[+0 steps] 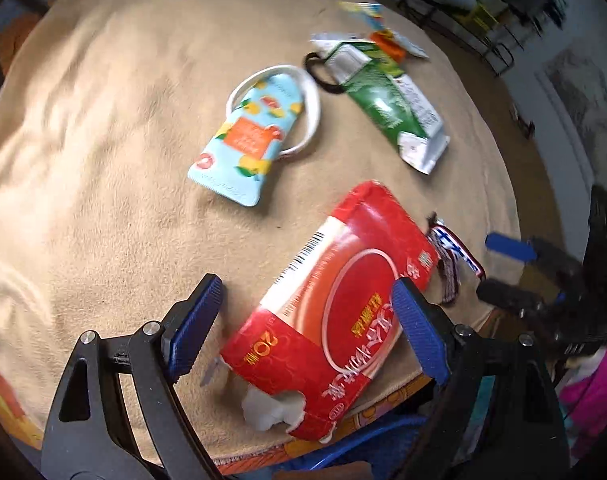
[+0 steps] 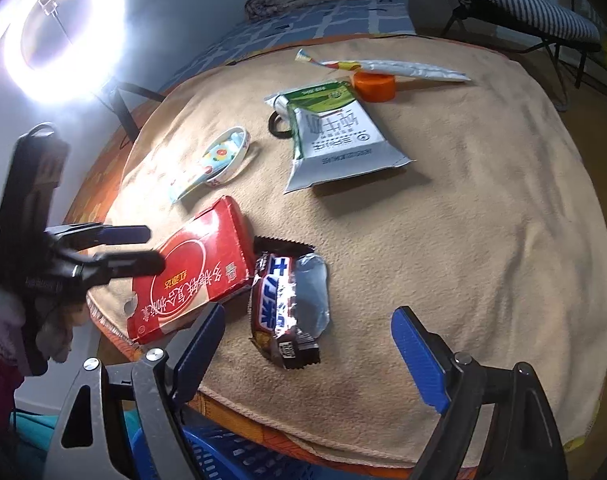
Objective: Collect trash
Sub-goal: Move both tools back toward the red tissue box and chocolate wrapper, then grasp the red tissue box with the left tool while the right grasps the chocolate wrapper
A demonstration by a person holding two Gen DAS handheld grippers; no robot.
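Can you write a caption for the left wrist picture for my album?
Open left tongs hover over a red box on the tan cloth.

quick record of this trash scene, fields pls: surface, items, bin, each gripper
surface: tan cloth over a table
items: red box, chocolate wrapper, green-and-white carton, light blue pouch, orange cap, foil tube
bin: blue basket below the near table edge
left gripper: jaws open, astride the red box
right gripper: jaws open, above the chocolate wrapper
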